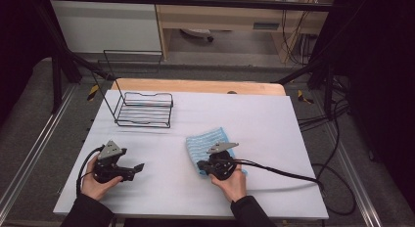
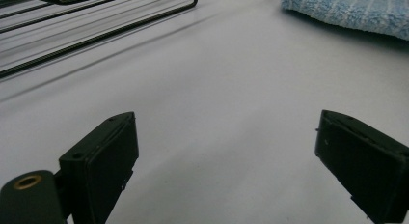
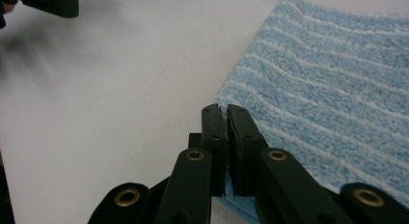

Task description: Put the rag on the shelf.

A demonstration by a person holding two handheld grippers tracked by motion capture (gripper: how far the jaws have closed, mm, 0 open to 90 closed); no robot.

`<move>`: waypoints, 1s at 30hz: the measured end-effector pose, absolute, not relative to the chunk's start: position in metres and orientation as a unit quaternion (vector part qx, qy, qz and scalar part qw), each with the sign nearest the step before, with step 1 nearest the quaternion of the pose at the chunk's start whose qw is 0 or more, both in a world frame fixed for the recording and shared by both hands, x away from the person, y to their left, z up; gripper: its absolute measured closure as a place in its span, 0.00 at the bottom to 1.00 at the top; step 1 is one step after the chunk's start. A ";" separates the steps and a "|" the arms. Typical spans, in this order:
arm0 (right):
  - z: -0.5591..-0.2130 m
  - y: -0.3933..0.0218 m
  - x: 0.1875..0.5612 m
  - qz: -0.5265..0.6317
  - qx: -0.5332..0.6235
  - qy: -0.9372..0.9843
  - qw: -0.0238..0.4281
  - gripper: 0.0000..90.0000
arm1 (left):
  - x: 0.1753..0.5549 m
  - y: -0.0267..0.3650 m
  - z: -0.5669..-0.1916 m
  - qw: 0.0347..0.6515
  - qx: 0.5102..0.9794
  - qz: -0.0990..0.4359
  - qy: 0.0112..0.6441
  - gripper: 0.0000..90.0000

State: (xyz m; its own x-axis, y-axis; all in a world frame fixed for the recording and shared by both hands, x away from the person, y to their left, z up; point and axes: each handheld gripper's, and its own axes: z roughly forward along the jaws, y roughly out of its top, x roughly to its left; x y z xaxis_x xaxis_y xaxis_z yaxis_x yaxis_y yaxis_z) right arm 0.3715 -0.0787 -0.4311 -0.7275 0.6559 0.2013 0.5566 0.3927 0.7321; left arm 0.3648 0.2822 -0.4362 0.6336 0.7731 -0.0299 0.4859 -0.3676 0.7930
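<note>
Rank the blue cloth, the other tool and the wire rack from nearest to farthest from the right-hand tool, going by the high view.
1. Cloth: at the right tool, pinched at its near edge.
2. Left tool: off to the left, open.
3. Rack: far left, at the back.
</note>
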 end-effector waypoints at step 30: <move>-0.444 -0.001 0.369 0.440 0.361 0.822 0.019 0.87 | 0.365 0.283 -0.436 0.405 0.807 0.176 0.393 0.09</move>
State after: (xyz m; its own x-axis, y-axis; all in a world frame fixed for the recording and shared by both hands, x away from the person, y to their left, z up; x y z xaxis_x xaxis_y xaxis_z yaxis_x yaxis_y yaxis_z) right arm 0.3687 -0.0010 -0.4445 -0.7383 0.6101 0.2874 0.5772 0.3512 0.7372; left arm 0.3649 0.2830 -0.4362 0.6296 0.7762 -0.0332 0.4909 -0.3644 0.7914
